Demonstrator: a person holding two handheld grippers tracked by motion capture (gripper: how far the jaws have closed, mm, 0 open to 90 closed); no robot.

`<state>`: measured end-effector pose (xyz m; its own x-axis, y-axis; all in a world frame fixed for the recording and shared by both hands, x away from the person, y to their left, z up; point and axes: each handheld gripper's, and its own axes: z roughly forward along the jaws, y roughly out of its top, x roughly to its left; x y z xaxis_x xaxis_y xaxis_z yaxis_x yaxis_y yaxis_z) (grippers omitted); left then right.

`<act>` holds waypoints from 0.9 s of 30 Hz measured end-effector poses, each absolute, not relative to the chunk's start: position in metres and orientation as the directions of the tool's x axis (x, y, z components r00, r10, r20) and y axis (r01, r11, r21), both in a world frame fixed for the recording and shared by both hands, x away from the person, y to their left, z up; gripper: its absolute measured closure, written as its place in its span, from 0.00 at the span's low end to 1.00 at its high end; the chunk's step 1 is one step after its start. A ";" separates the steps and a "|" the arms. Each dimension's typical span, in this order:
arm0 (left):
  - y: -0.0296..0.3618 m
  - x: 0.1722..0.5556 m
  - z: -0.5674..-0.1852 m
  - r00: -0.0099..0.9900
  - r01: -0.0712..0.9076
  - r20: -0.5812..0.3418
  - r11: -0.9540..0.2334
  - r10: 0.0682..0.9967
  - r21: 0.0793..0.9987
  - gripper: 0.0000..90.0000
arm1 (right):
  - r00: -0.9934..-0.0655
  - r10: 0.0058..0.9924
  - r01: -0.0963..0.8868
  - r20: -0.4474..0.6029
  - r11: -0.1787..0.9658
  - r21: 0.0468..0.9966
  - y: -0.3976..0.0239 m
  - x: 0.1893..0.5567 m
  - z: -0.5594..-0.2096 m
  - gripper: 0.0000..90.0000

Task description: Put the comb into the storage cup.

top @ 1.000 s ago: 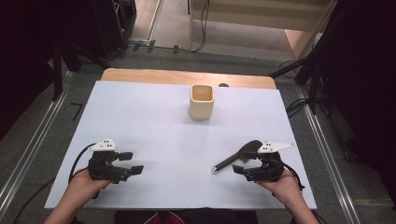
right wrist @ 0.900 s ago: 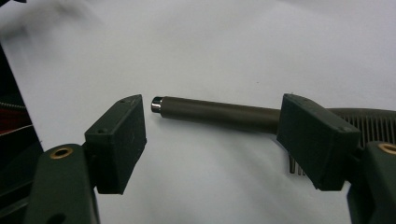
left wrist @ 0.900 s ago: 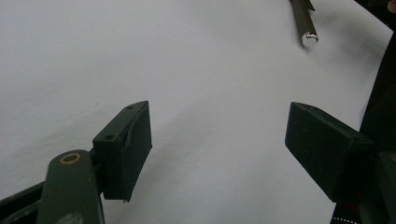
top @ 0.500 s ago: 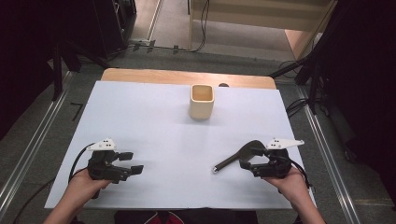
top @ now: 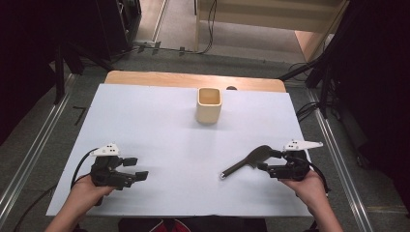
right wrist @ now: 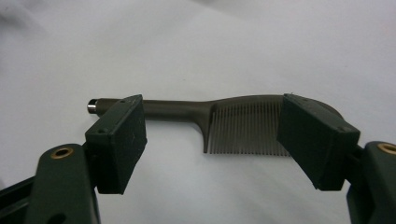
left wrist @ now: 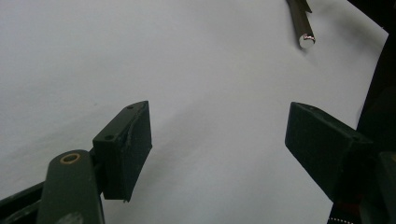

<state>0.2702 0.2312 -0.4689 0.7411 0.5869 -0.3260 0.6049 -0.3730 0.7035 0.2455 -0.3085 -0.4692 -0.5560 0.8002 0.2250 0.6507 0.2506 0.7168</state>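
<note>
My right hand-held gripper (top: 265,165) has dropped level since a second ago, jaws spread wide beside the comb (right wrist: 243,122) lying flat on the surface (top: 159,121). My left hand-held gripper (top: 136,167) hasn't budged, also spread.

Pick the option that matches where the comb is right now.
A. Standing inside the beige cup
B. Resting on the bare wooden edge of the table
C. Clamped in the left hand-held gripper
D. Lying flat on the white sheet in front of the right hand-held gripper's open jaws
D: the comb lies flat on the white sheet, just ahead of the right hand-held gripper, whose jaws stand open and apart from it.
</note>
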 end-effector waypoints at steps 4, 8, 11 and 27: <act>0.231 0.270 -0.469 0.741 0.606 -0.325 -0.374 0.588 0.702 0.27 | -0.528 0.819 0.667 0.224 0.237 0.706 -0.316 0.249 -0.471 0.25; 0.231 0.270 -0.469 0.741 0.605 -0.324 -0.375 0.588 0.703 0.27 | -0.505 0.832 0.678 0.230 0.218 0.702 -0.321 0.251 -0.471 0.27; 0.232 0.271 -0.469 0.741 0.604 -0.323 -0.375 0.588 0.703 0.27 | -0.481 0.845 0.690 0.234 0.200 0.696 -0.327 0.251 -0.472 0.29; 0.231 0.270 -0.469 0.741 0.604 -0.322 -0.375 0.589 0.703 0.27 | -0.417 0.868 0.764 0.270 0.174 0.621 -0.332 0.252 -0.480 0.70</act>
<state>0.2704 0.2313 -0.4686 0.7408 0.5892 -0.3225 0.6042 -0.3747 0.7032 0.2524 -0.3321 -0.4798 -0.4165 0.8682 0.2697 0.7641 0.1736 0.6213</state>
